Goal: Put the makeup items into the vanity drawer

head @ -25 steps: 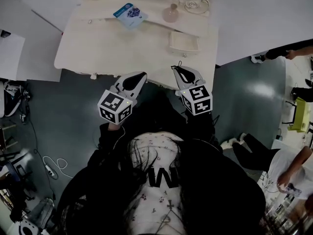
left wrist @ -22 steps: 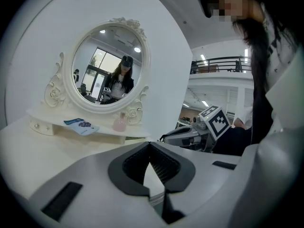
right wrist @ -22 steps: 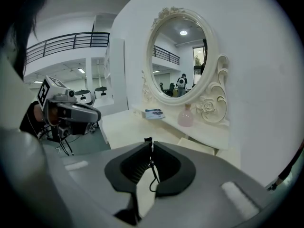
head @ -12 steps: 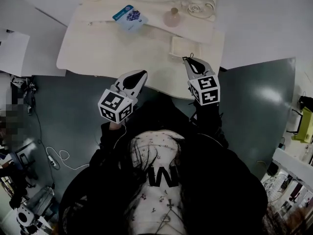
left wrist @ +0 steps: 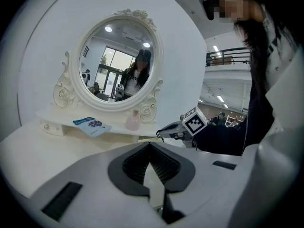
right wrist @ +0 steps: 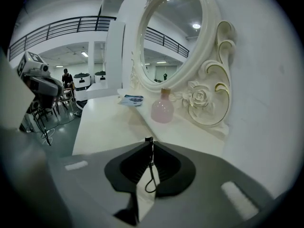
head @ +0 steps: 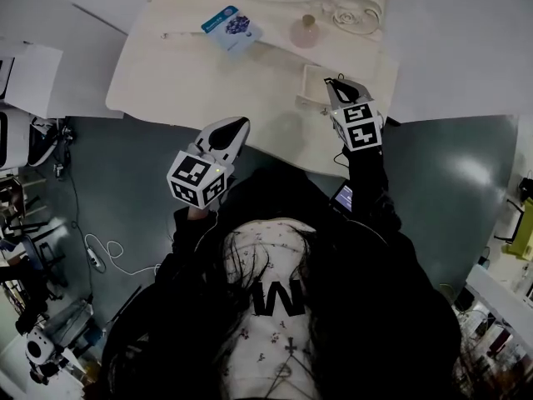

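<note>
1. Head view: pink bottle (head: pixel 305 32) and blue packet (head: pixel 231 26) sit at the worktop (head: pixel 191 82)'s far edge; your right tongs (head: pixel 336 84) are nearer.
2. Left gripper view: left tongs (left wrist: pixel 150 145) closed, empty.
3. Right gripper view: tongs closed, a thin black cord (right wrist: pixel 152 163) along their seam; bottle ahead, upright.

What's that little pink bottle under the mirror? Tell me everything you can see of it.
The pink bottle is small, with a round squat body that narrows to a short neck and a paler stopper. It looks like frosted glass or plastic, pale rose in colour. It stands upright on the raised shelf of the white vanity, just below the oval mirror and beside the carved rose on its frame. Only the shelf touches it; a blue card lies farther along, apart.
</note>
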Demonstrator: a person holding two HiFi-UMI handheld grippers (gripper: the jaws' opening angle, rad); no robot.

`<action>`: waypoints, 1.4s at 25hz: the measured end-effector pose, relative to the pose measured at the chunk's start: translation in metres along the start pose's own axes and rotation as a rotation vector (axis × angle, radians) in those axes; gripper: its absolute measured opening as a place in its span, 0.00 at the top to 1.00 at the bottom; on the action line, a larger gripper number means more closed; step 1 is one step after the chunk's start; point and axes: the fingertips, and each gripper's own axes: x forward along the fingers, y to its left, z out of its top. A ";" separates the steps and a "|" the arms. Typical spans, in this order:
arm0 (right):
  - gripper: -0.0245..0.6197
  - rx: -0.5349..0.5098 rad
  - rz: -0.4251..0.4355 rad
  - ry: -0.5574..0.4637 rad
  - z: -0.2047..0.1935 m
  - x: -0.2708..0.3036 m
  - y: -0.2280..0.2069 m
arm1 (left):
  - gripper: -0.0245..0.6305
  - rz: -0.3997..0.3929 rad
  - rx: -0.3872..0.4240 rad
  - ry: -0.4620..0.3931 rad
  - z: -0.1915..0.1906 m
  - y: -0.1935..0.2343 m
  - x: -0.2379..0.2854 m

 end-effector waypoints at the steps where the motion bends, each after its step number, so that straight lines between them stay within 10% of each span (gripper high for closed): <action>1: 0.91 -0.004 0.005 0.008 -0.001 0.006 -0.002 | 0.96 0.003 -0.003 0.003 -0.001 0.001 -0.001; 24: 0.91 -0.177 0.073 0.207 -0.039 0.052 0.025 | 0.96 0.030 -0.018 0.005 -0.012 0.011 -0.014; 35: 0.85 -0.061 0.058 0.162 -0.033 0.048 0.019 | 0.96 0.065 -0.024 -0.012 -0.013 0.019 -0.034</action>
